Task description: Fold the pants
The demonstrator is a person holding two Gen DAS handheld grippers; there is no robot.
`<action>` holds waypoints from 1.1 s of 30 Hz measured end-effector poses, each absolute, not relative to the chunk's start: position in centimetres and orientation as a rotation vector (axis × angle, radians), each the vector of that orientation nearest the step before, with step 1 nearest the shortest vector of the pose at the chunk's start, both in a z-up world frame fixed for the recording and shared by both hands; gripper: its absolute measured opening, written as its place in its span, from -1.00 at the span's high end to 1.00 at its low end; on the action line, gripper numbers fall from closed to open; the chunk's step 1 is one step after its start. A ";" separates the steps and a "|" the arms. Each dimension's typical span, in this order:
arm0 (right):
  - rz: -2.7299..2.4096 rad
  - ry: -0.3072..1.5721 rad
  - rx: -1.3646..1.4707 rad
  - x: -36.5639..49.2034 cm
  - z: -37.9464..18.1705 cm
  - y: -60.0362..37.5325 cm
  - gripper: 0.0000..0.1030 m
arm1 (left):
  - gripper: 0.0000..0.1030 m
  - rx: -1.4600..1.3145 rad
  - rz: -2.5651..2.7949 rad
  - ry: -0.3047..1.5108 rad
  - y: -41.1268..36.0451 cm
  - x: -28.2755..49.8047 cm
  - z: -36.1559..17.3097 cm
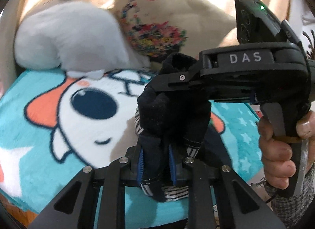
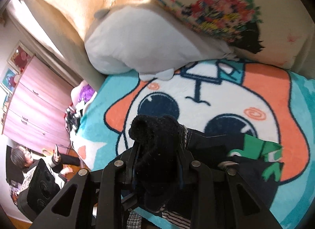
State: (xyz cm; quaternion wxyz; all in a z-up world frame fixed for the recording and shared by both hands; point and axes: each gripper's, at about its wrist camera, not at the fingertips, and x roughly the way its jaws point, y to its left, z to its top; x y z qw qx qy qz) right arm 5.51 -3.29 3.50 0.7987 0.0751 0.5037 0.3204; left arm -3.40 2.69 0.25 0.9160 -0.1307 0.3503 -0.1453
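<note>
dark navy fabric, edged with a black-and-white striped lining, fills the jaws of both hand-held tools: the pants (image 1: pixel 157 142) hang bunched above a turquoise cartoon blanket (image 1: pixel 39 130) spread over a bed. in the left wrist view, the left gripper (image 1: pixel 157 167) is clamped on a fold of the pants, its blue pads (image 1: pixel 140 162) pressing the cloth from both sides. just beyond it, the right gripper (image 1: pixel 157 89) reaches in from the right, marked "das" on its body and carried by a person's right hand (image 1: pixel 279 142), its fingers pinched on a thick black bundle of the same garment. in the right wrist view, the right gripper (image 2: pixel 157 165) is closed on that dark bundle, which rises upright between its fingers; the rest of the pants trails to the right over the blanket, showing a green-and-white print (image 2: pixel 265 156). farther back, a grey plush toy (image 1: pixel 69 35) lies at the head of the blanket, touching a cream pillow (image 1: pixel 167 12) with a blurred multicoloured floral pattern. at the far left of the right wrist view, a seated person (image 2: pixel 29 162) is on the floor near a pink chest of drawers (image 2: pixel 39 99).
</note>
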 end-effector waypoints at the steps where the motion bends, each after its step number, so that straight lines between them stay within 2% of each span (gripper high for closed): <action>1: 0.687 1.068 0.173 5.4 3.8 -4.1 0.38 | 0.60 -0.261 -0.311 0.715 2.2 -3.4 0.6; 11: 0.639 1.004 0.301 5.3 3.1 -12.4 0.38 | 0.60 -0.234 -0.417 0.719 -2.2 -3.3 1.1; 15: 0.616 1.021 0.372 5.7 0.8 -15.3 0.38 | 0.53 -0.251 -0.438 0.723 -2.0 -3.9 1.1; 18: 0.595 1.031 0.432 6.1 -0.9 -17.3 0.38 | 0.37 -0.253 -0.427 0.715 -1.2 -4.3 1.2; 24: 0.603 1.039 0.518 6.6 -2.4 -19.1 0.38 | 0.18 -0.282 -0.317 0.692 2.8 -4.0 1.4; 33: 0.576 1.015 0.520 6.3 -2.9 -20.1 0.36 | 0.18 -0.337 -0.283 0.787 3.1 -2.2 -1.4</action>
